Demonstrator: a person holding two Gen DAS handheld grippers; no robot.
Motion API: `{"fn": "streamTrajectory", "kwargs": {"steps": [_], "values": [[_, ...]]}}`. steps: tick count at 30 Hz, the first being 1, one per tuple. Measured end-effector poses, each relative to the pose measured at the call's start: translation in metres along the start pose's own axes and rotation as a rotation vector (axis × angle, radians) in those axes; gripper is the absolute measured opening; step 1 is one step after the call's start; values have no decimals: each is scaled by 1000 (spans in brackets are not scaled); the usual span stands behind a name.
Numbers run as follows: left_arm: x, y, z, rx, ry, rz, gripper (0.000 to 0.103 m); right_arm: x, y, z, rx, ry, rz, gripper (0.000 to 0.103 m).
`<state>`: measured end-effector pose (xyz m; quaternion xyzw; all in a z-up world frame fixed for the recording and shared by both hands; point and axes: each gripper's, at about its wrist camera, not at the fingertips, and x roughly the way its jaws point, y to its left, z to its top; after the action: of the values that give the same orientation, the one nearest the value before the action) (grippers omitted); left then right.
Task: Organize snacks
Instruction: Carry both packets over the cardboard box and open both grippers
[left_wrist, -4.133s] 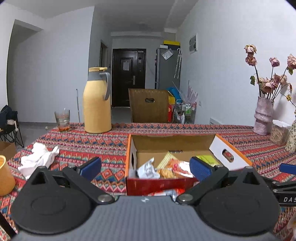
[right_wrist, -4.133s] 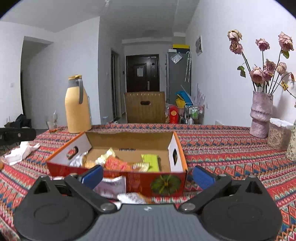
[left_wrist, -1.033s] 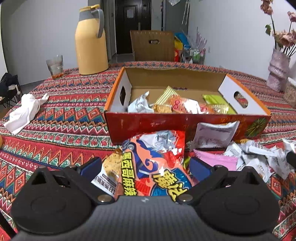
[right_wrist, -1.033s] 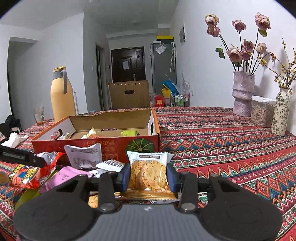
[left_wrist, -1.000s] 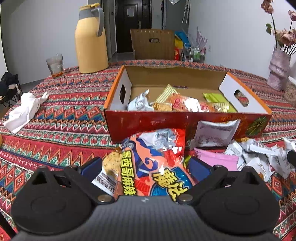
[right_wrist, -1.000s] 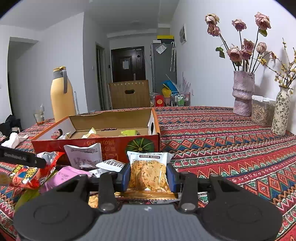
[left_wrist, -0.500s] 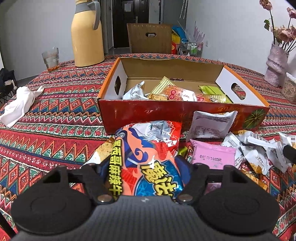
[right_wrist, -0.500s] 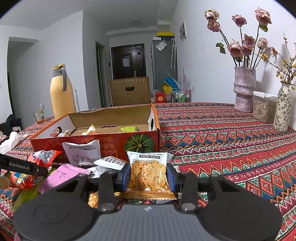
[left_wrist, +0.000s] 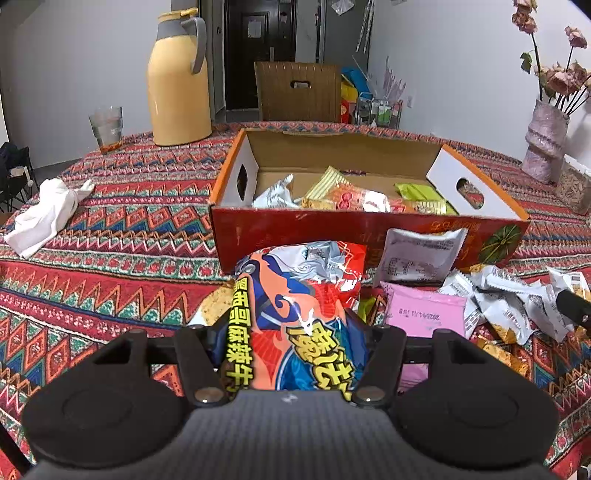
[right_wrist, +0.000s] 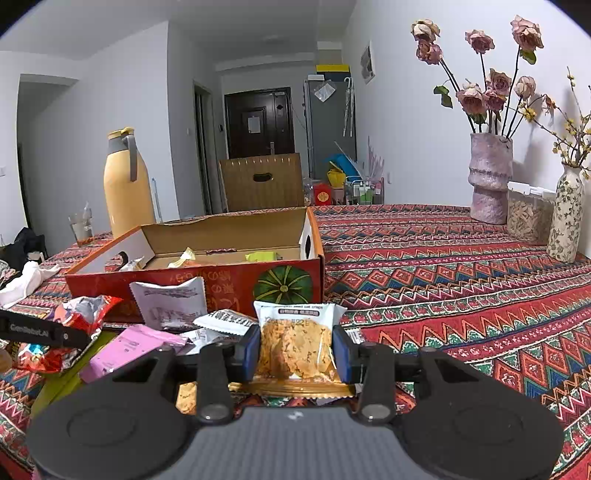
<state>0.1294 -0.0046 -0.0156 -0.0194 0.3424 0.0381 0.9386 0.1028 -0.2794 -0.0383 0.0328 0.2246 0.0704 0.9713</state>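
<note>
A big red, orange and blue snack bag (left_wrist: 295, 291) lies on the patterned tablecloth in front of the open cardboard box (left_wrist: 369, 229). My left gripper (left_wrist: 289, 329) has this bag between its jaws, which are closing and pinch its lower half. In the right wrist view my right gripper (right_wrist: 295, 350) is shut on a clear packet of golden crackers (right_wrist: 291, 317), held just above the cloth before the box (right_wrist: 221, 280). The box holds several small snack packets. The left pads are hidden behind the bag.
A white packet (left_wrist: 421, 258), a pink packet (left_wrist: 424, 314) and several grey-white packets (left_wrist: 506, 295) lie before the box. A yellow thermos (left_wrist: 177, 77), glass (left_wrist: 107, 127) and white cloth (left_wrist: 44, 214) are on the left. Two vases (right_wrist: 489, 177) and a jar (right_wrist: 526, 214) stand far right.
The left jaws have come in from wide apart and now pinch the big snack bag. The right gripper keeps the cracker packet and has not moved.
</note>
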Motion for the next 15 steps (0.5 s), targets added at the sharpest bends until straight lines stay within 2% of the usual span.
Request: {"fn": "streamTrajectory", "kwargs": {"steps": [15], "values": [[-28,-6,22,20,-138,-4,60,2,13,20,-21,-55,28,39]]}}
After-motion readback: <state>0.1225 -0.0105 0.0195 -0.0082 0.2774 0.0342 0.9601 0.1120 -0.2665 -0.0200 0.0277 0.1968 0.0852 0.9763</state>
